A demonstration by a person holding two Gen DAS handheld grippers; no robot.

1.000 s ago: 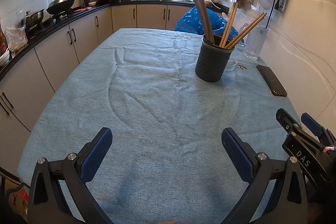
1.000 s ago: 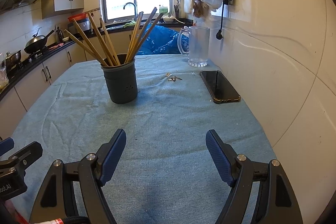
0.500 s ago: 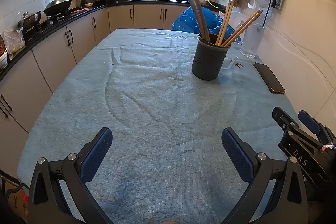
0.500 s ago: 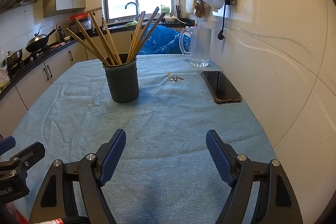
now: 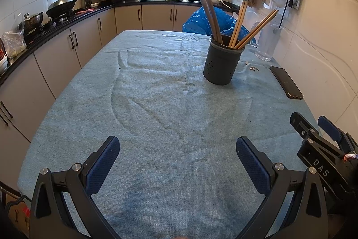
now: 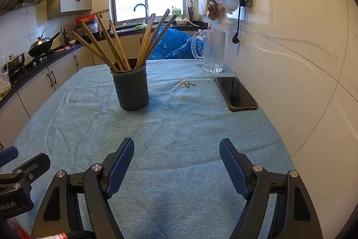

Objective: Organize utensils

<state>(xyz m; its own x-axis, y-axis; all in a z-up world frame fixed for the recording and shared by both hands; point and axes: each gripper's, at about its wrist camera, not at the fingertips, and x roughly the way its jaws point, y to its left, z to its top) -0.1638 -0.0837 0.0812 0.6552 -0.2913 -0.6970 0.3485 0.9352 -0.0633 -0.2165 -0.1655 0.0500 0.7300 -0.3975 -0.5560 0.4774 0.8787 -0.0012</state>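
Observation:
A dark grey utensil holder (image 5: 222, 62) (image 6: 132, 86) stands upright on the teal tablecloth, toward the far right of the table. Several wooden and grey chopsticks (image 5: 240, 17) (image 6: 111, 44) lean out of it in a fan. My left gripper (image 5: 176, 145) is open over bare cloth near the front edge, well short of the holder, with nothing between its blue pads. My right gripper (image 6: 176, 145) is also open and empty, low over the cloth. Each gripper shows at the edge of the other's view: right gripper (image 5: 310, 119), left gripper (image 6: 24, 157).
A black phone (image 6: 236, 93) lies near the right wall, with small keys (image 6: 189, 84) and a glass pitcher (image 6: 212, 50) beyond it. A blue bag (image 6: 176, 41) sits behind the table. Kitchen counters with pans (image 5: 60, 6) run along the left.

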